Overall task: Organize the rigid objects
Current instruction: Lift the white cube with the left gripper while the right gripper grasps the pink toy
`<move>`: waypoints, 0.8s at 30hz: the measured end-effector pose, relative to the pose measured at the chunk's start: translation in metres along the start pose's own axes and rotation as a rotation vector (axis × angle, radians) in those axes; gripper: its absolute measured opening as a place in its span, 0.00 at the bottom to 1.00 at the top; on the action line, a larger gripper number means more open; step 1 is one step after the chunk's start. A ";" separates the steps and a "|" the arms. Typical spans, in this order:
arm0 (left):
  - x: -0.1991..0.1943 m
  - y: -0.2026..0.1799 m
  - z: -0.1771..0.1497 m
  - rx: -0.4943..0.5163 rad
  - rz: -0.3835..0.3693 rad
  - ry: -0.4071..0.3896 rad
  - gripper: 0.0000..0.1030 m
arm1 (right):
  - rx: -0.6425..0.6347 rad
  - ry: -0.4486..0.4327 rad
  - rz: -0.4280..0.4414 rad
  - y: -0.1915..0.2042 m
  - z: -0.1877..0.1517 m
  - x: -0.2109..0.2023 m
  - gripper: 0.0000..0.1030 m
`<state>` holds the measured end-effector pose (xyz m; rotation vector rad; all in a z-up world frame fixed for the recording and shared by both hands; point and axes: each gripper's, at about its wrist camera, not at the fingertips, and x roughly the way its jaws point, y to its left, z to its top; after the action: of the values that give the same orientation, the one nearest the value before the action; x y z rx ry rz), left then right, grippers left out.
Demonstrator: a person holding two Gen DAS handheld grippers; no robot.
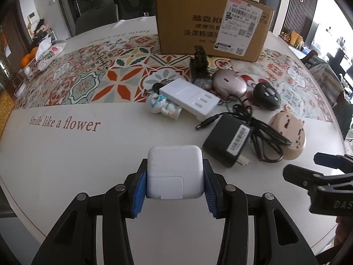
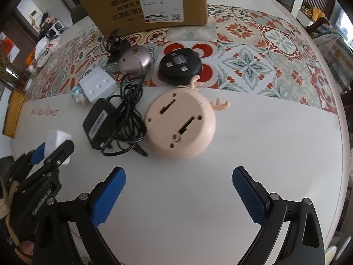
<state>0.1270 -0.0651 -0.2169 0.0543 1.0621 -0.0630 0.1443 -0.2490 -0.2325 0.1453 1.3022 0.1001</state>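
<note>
The left claw (image 1: 175,176) pinches a white square charger (image 1: 175,172) between its blue pads, one pad against each side, holding it over the plain white part of the desk (image 1: 77,165) near the front edge. From the right wrist view the same charger (image 2: 57,140) shows at the far left, clamped in that claw (image 2: 54,148). The right claw (image 2: 178,190) is spread wide with nothing between its fingers, hovering above bare desk just in front of a round beige gadget with small antlers (image 2: 181,125). Beside that gadget, to its left, lies a black power adapter (image 2: 98,121) with its tangled black cable (image 2: 130,119) touching the gadget's edge. Behind them sit a black round device (image 2: 179,66), a pinkish-silver mouse (image 2: 135,61), a white power strip (image 2: 99,85) resting partly on a small white and blue figurine (image 1: 162,107), and a dark upright item (image 1: 198,63) near the mouse. A cardboard box (image 1: 211,22) with a shipping label stands at the back on the patterned tablecloth (image 1: 88,81).
</note>
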 end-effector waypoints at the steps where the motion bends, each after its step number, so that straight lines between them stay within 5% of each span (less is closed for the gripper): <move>1: -0.001 -0.002 0.000 0.000 -0.001 -0.002 0.44 | 0.001 -0.002 -0.008 -0.002 0.002 0.000 0.93; 24: 0.005 -0.016 0.017 -0.028 0.019 0.008 0.44 | -0.076 -0.002 -0.018 -0.006 0.028 0.014 0.88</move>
<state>0.1427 -0.0825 -0.2138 0.0397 1.0702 -0.0305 0.1748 -0.2543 -0.2395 0.0687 1.2955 0.1337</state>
